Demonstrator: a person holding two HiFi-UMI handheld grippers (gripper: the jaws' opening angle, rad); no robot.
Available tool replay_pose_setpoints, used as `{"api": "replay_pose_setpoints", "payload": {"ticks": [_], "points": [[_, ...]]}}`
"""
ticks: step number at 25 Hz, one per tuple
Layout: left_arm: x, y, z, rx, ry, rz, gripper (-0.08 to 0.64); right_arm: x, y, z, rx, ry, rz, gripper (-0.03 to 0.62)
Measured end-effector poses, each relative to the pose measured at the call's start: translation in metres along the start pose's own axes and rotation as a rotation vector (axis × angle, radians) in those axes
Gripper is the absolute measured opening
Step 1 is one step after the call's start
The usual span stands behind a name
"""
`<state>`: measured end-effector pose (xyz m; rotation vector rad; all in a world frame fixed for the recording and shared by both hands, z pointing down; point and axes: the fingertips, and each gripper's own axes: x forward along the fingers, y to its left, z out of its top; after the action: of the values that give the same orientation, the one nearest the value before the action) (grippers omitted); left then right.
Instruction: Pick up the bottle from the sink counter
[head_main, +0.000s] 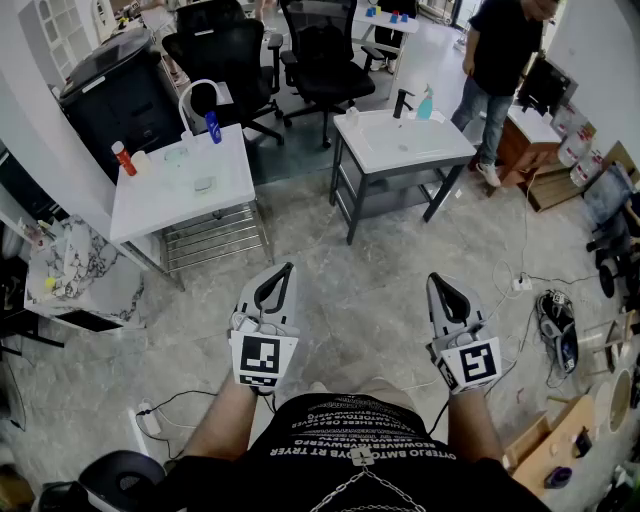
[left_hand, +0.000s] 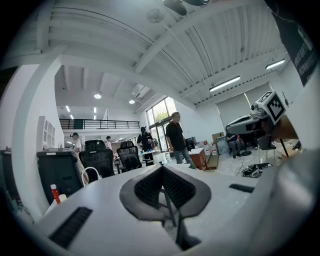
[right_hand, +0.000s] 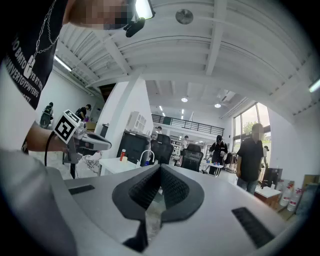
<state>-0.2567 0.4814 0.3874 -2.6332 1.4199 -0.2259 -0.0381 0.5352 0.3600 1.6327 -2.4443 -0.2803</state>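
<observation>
Bottle (head_main: 426, 104), pale blue, is standing at the back of the sink counter (head_main: 450, 148) beside the black faucet (head_main: 402, 102), well apart from the person. Left gripper (head_main: 285, 268) and right gripper (head_main: 436, 278) are pointing level over the floor, jaws pressed together on nothing, likely because the approach is not yet begun.

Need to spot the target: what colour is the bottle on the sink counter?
The bottle is light blue, clearest in the head view.

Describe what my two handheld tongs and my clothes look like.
Left light-grey plastic tongs and matching right tongs have black ribbed pads, each carrying a cube with black-and-white square markers. You wear a black T-shirt with white lettering.
</observation>
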Motion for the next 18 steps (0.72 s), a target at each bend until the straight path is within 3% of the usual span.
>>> {"api": "replay_pose_setpoints", "payload": {"ticks": [11,18], "points": [[0.045,-0.002,-0.023,-0.029,0.046,-0.004,0.002,0.028,-0.03,-0.029,0.045,-0.001,0.035,-0.005],[0.092,0.001,-0.026,0.012,0.04,0.041,0.002,0.066,-0.065,-0.053,0.067,-0.006,0.078,0.023]]}}
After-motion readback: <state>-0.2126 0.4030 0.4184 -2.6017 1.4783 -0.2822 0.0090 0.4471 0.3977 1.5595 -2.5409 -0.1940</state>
